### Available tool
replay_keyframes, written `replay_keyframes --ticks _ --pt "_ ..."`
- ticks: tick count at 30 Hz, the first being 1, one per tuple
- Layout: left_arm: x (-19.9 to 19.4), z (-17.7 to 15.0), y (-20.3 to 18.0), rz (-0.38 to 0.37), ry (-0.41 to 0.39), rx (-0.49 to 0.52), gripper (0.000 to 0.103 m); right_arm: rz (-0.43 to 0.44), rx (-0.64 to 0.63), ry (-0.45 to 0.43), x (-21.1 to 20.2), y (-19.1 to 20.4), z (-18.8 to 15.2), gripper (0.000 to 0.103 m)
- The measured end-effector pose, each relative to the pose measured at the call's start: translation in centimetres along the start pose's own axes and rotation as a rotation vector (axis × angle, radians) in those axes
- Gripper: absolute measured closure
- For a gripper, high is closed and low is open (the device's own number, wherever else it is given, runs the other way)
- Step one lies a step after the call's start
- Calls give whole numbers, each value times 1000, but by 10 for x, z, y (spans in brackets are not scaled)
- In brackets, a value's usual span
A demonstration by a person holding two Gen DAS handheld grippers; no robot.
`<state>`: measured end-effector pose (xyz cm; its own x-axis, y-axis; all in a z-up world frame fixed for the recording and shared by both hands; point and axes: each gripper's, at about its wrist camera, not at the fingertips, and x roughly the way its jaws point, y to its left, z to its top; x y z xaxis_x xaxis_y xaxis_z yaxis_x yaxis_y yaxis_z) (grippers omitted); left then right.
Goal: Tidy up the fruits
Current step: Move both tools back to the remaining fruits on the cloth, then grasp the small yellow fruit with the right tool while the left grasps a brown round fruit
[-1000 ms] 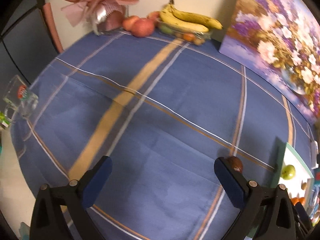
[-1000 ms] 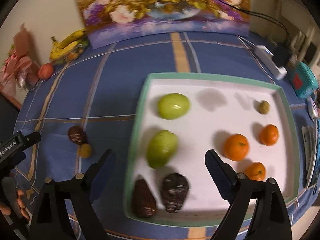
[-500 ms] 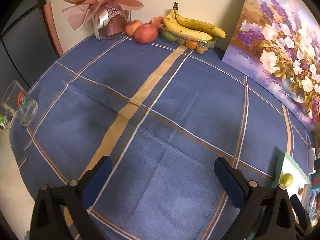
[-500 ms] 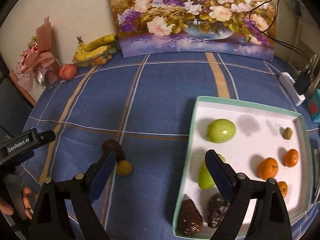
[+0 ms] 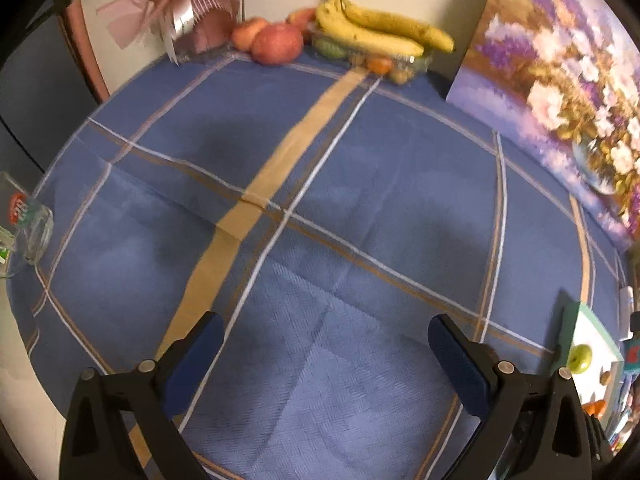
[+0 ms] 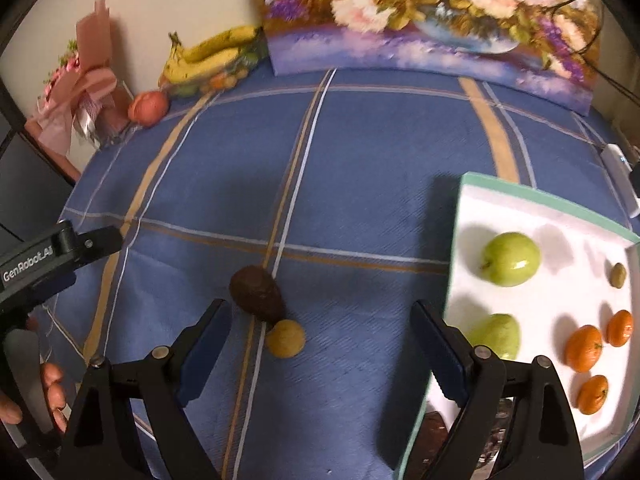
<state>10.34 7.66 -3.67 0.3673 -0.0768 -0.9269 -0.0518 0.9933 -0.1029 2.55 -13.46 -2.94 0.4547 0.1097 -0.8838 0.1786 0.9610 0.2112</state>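
Just ahead of spread right jaws, avocado [image 6: 258, 293], yellow fruit [image 6: 285, 338]

Your right gripper [image 6: 320, 332] spread wide above bare tablecloth [image 6: 360, 160], avocado [image 6: 257, 294] and small yellow fruit [image 6: 285, 338] just left of centre, tray [image 6: 454, 248] wall close on the right.

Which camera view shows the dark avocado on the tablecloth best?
The right wrist view: the dark avocado lies unhidden on the tablecloth, touching a small yellow fruit, ahead of the open right gripper. The left wrist view does not show it.
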Motion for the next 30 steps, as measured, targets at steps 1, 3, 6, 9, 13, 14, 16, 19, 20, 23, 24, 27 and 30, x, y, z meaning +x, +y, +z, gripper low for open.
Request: replay_keyframes --ticks 1,3,6,9,13,14,16,19,20,23,24,27,30 --pt "5 0 0 1 18 -2 0 0 -10 12 3 3 -2 19" --pt "12 -1 1 -2 44 -8 0 -2 -29 34 8 7 -4 32" --pt "18 -2 1 -15 66 -17 0 12 -38 72 17 12 -7 45" --pt "22 -3 0 -21 77 -18 0 8 -52 93 23 16 -9 54" --pt "24 -5 0 -32 95 -27 0 4 -66 113 28 21 -10 59" --pt "25 -4 -1 -32 96 -29 0 4 -66 116 29 22 -11 61" --pt "25 -5 -1 -39 96 -34 0 6 -67 122 30 23 -11 73" --pt "25 -6 -2 -56 106 -42 0 12 -64 121 28 21 -12 76" --pt "25 -7 -2 -63 111 -44 0 12 -62 119 27 21 -12 76" --pt "25 -8 -4 -101 122 -65 0 18 -55 116 26 18 -12 76" --pt "24 -9 -5 -129 123 -74 0 22 -51 114 24 17 -12 76" --pt "24 -11 -12 -183 127 -74 1 20 -12 90 15 4 -11 76" --pt "25 -15 -26 -207 134 -39 1 18 18 78 9 -9 -10 76"
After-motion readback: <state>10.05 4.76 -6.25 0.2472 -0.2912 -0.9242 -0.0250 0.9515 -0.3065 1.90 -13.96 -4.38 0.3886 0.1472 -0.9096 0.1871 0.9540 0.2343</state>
